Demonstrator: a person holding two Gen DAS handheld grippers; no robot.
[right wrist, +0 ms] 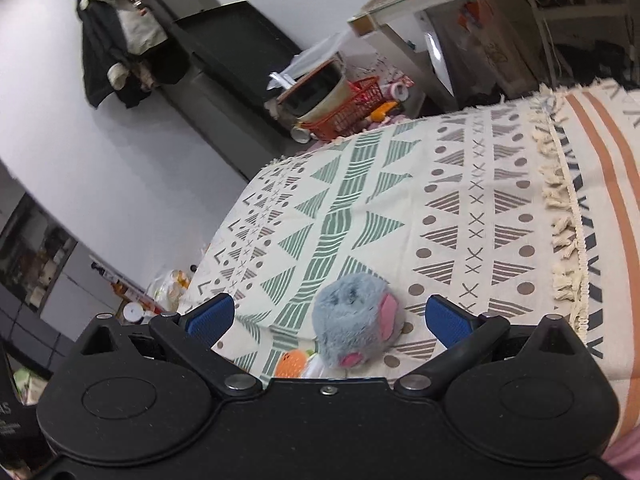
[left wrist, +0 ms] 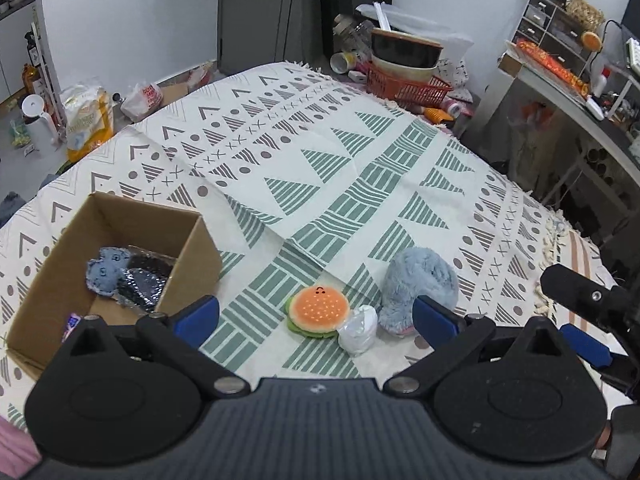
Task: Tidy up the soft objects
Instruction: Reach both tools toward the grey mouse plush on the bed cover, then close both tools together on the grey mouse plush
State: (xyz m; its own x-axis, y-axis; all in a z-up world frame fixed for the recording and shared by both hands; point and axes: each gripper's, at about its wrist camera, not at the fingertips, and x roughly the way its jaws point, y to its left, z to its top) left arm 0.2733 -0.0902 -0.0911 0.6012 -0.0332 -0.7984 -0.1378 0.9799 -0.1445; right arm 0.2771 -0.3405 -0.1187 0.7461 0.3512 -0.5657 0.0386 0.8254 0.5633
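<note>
You are holding both sets of tongs spread wide over a surface draped in a cream cloth printed with green and grey triangles, neither pair gripping anything. Your left tongs are hovering above a small cluster of soft things: a round orange plush burger with a green felt edge, a crumpled white pouch touching its right side, and a fluffy grey-blue plush animal with pink patches just beside the pouch. To the left, an open brown cardboard box is sitting on the cloth, already holding a blue knitted soft toy lying against a dark glittery item. Your right tongs are framing the fluffy grey-blue plush animal between the two blue pads without touching it, with the orange burger peeking out just below. At the far edge, a red plastic basket is carrying stacked bowls amid clutter.
</note>
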